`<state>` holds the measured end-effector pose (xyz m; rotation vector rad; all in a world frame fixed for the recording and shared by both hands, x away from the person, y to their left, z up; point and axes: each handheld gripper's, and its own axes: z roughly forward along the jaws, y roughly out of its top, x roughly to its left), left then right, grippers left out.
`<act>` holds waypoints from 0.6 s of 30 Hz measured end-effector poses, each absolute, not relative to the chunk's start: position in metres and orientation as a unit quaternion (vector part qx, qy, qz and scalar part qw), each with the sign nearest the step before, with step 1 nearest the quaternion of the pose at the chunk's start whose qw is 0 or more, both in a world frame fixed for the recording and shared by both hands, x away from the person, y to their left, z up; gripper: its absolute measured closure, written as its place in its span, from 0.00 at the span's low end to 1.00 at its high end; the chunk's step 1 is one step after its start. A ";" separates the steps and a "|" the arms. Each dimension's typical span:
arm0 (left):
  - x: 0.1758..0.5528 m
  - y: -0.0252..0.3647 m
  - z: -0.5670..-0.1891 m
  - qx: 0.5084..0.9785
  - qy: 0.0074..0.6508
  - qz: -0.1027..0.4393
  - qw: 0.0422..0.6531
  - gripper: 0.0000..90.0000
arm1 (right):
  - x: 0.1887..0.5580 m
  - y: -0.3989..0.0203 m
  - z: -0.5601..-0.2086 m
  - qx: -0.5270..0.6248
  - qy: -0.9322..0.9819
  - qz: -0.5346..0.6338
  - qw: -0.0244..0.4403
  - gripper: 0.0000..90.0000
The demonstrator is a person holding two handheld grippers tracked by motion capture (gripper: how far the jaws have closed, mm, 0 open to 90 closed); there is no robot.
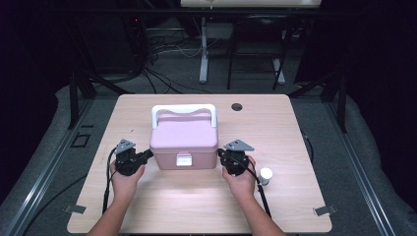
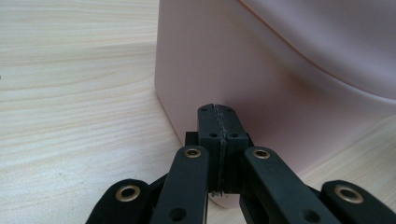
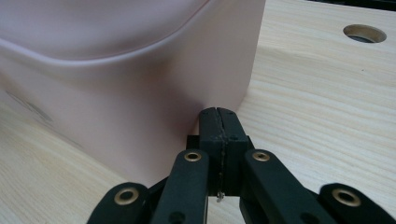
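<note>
A: Main thing?
B: Pink plastic lidded box with a white carry handle folded toward the far side and a white latch on its near face. It sits on the light wooden table, between the two grippers.

A: Left gripper?
B: Black two-jaw left gripper, jaws pressed together with nothing between them. The tip points at the box's left side wall, low, near the front corner. In the left gripper view the tip is right at the pink wall; contact looks likely, can't confirm.

A: Right one?
B: Black two-jaw right gripper, jaws also closed flat on each other, empty. The tip is at the box's right wall, low down. The right gripper view puts it just at the wall, near the corner.

A: Anything else?
B: Small white cylindrical cap-like object on the table just right of the right hand. Round cable hole in the tabletop, beyond the right gripper; also seen in the right gripper view. Left hand holds its gripper from behind.
</note>
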<state>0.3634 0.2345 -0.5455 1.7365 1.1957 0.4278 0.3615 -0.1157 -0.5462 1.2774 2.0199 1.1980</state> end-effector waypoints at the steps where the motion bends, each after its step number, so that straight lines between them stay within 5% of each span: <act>1: 0.363 0.234 -0.545 0.712 0.488 0.174 0.474 1.00 | 0.361 -0.116 -0.546 0.465 0.736 0.433 0.233 1.00; 18: 0.345 0.230 -0.544 0.725 0.475 0.157 0.474 1.00 | 0.337 -0.124 -0.542 0.465 0.744 0.420 0.229 1.00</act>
